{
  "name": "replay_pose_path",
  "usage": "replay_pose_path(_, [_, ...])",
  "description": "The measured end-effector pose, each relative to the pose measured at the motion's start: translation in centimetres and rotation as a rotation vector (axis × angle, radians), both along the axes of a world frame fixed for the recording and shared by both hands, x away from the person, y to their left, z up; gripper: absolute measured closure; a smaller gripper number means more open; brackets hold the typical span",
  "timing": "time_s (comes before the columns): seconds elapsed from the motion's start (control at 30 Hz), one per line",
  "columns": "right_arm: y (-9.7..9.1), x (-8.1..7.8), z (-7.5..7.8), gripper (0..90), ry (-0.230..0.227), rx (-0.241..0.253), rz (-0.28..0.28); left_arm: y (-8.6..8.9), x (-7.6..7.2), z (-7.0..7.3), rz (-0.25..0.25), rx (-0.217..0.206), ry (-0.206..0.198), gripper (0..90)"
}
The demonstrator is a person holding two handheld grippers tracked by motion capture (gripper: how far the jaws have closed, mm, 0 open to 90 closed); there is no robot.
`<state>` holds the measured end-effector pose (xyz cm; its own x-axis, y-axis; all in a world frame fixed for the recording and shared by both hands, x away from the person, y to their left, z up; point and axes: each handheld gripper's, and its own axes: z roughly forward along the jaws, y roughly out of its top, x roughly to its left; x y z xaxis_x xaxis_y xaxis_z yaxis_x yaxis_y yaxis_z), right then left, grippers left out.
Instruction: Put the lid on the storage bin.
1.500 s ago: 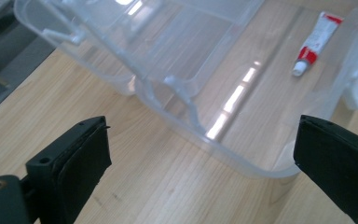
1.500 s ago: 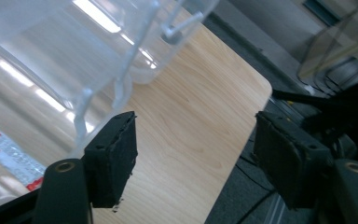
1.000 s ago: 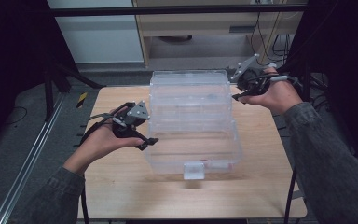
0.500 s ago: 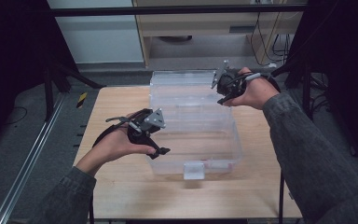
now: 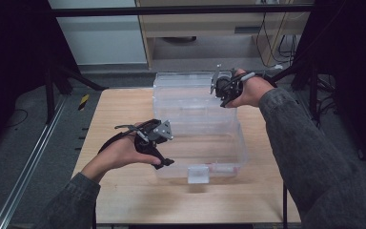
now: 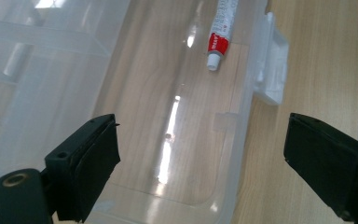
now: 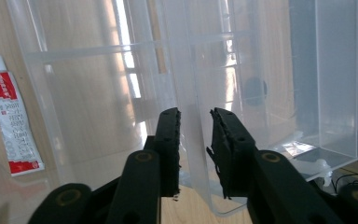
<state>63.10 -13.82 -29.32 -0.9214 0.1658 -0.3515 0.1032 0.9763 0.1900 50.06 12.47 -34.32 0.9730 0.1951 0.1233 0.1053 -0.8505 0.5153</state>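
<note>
Landmark: the clear rectangular plastic storage box (image 5: 198,143) is sitting mid-tabletop, its smooth glossy walls throwing glare.
Nearest, front wall of the box: a white plastic latch tab (image 5: 198,174) is jutting toward the person.
Left of the box's front half: the left gripper (image 5: 163,151) is hovering over the rim, its matte black fingers (image 6: 91,161) spread wide and gripping nothing.
Inside the box, along its front wall: a white tube with a red band and white cap (image 6: 222,32) is lying flat on the see-through floor.
Under the box: the pale wood-grain tabletop (image 5: 124,114) is showing through the plastic.
Far end of the box: the clear hinged lid (image 5: 186,88) is standing raised, ribbed and thin.
Far right corner of the box: the right gripper (image 5: 221,90) is pinching the lid's thin edge, fingers (image 7: 170,144) nearly closed on it.
Risk, as I judge it: the slick thin plastic may be slipping out of the narrow pinch, dropping the lid onto the left gripper; a hard pull could be dragging the light box across the tabletop.
</note>
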Motion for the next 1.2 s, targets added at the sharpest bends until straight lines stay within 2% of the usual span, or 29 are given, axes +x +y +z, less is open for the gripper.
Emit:
replay_pose_path(0.1, [0.1,0.1,-0.2,76.3,0.004,-0.012,0.006,-0.1,-0.1,-0.2,-0.012,0.008,0.004,9.4])
replay_pose_path(0.23, [0.2,0.1,-0.5,79.9,0.001,-0.031,0.027,-0.4,-0.5,-1.0,-0.029,0.066,-0.005,9.9])
replay_pose_path(0.43, [-0.1,0.0,-0.6,81.1,-0.004,-0.035,0.025,-0.9,-1.0,-1.8,-0.040,0.073,0.012,17.4])
replay_pose_path(0.53, [-0.2,0.0,-0.6,81.3,-0.004,-0.036,0.025,-1.0,-1.1,-2.5,-0.064,0.105,0.023,20.9])
replay_pose_path(0.63, [-0.2,-0.1,-0.6,81.4,-0.004,-0.037,0.025,-1.2,-1.2,-3.3,-0.063,0.100,0.038,23.5])
replay_pose_path(0.73, [-0.2,0.0,-0.6,81.3,-0.006,-0.037,0.028,-1.5,-1.1,-4.0,-0.089,0.126,0.053,28.7])
replay_pose_path(0.83, [-0.1,0.0,-0.6,81.2,-0.006,-0.041,0.025,-1.7,-1.2,-4.3,-0.098,0.133,0.068,34.7])
replay_pose_path(0.87, [0.0,0.0,-0.7,81.1,-0.009,-0.043,0.024,-1.8,-1.1,-4.4,-0.113,0.150,0.079,38.6])
replay_pose_path(0.93, [0.0,0.0,-0.7,81.1,-0.009,-0.038,0.026,-2.0,-1.1,-4.8,-0.115,0.172,0.097,42.2])
replay_pose_path(1.07, [0.0,-0.1,-0.7,81.0,-0.014,-0.041,0.029,-2.2,-1.0,-5.3,-0.102,0.194,0.103,51.6])
replay_pose_path(1.2, [-0.1,-0.1,-0.7,81.0,-0.015,-0.042,0.029,-2.3,-0.9,-5.6,-0.110,0.214,0.110,61.3])
